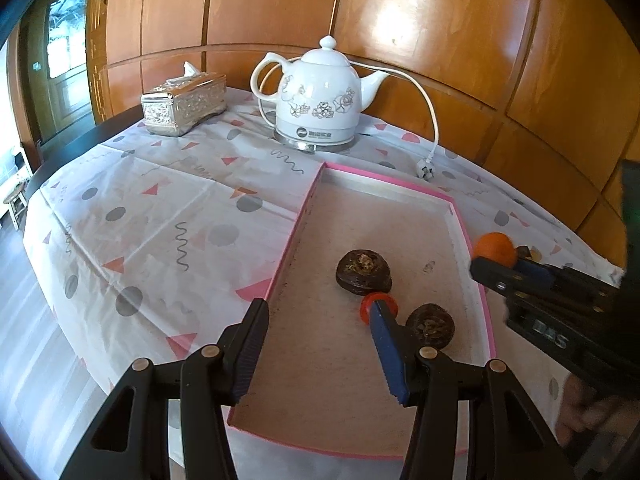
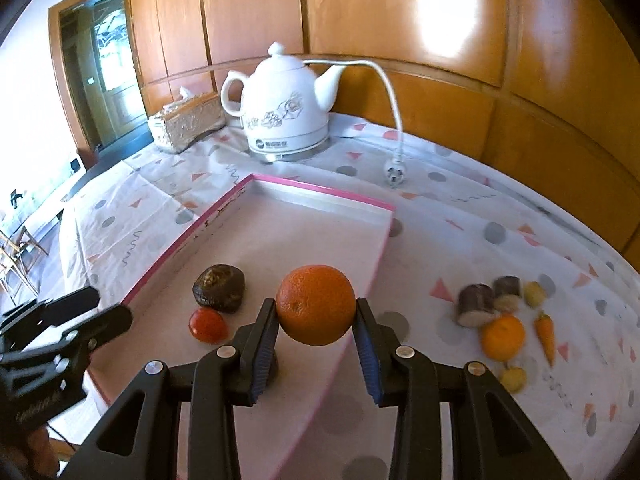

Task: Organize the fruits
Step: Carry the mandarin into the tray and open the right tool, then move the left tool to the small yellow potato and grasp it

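Fruits are partly sorted: two dark ones (image 1: 363, 271) and a red one (image 2: 208, 324) lie in the pink tray (image 2: 320, 194), the right gripper (image 2: 316, 330) clamps an orange (image 2: 315, 304) above its edge, the left gripper (image 1: 316, 344) gapes empty, and a blurred cluster (image 2: 504, 320), seemingly fruit, waits on the cloth.

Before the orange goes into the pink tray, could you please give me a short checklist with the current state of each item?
1. Right gripper pinches the orange on both sides: ok.
2. Bare floor in the tray beyond the dark fruit: ok.
3. Left gripper empty, jaws apart: ok.
4. Kettle stands away from the tray: ok.
5. Orange already over the tray: cannot tell.
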Demonstrator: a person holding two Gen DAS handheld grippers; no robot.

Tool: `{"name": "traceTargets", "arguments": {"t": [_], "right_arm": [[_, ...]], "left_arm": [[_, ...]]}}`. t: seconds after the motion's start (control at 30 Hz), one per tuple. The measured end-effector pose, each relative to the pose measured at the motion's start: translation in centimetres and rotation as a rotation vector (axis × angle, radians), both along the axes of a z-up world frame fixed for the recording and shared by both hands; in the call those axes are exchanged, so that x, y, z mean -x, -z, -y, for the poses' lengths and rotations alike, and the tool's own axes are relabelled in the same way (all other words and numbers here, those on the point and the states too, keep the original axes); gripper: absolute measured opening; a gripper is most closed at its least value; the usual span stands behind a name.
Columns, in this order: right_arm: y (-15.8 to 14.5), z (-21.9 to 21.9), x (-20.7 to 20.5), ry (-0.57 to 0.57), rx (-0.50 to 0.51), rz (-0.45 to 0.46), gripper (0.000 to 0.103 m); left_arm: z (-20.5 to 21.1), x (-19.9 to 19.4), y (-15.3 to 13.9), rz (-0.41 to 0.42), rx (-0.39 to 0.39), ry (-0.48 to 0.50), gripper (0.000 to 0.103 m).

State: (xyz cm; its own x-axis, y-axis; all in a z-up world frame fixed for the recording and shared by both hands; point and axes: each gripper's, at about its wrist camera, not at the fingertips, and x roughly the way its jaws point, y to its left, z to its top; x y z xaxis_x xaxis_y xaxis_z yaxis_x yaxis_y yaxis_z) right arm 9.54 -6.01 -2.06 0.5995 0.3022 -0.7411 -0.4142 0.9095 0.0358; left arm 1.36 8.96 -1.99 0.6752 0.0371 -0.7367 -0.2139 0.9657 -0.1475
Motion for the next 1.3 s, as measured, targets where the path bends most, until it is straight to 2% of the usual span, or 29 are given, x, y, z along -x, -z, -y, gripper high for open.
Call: {"name": "traceTargets", "arguments": {"t": [0.23,0.5,0.67,0.9,1.07,1.3], "right_arm": [[1.8,-1.2,-1.2,0.008,0.010,-0.057,0.040],[1.0,1.3,0.5,0.072,-0.054,-0.028,0.049],[0.8,5.3,1.9,0.176,-0.089,-0.016,0.049],[2.1,13.1,3.4,0.369,-0.123,-0.052,0.049],[2.6,18.2,4.7,0.513,-0.088,-0.038,0.049],[3.8,22.7,6.0,0.666,-0.001,-0.015,0.049]], "left_arm": [[-0.1,-0.1,0.4,-0.015,0.004,-0.003,0.053],[0.8,0.0,0.6,-0.025,0.006,0.022,0.053],[1.8,0.0,0.6,-0.028,0.004,0.056,0.053],[3.7,-0.1,0.7,-0.038,-0.010,0.123,0.053],[5.2,-0.1,0.5,-0.036,-0.018,0.173,0.053],[9.0,-0.7,-0.2,-0.022,-0.038,0.299,0.053]]}}
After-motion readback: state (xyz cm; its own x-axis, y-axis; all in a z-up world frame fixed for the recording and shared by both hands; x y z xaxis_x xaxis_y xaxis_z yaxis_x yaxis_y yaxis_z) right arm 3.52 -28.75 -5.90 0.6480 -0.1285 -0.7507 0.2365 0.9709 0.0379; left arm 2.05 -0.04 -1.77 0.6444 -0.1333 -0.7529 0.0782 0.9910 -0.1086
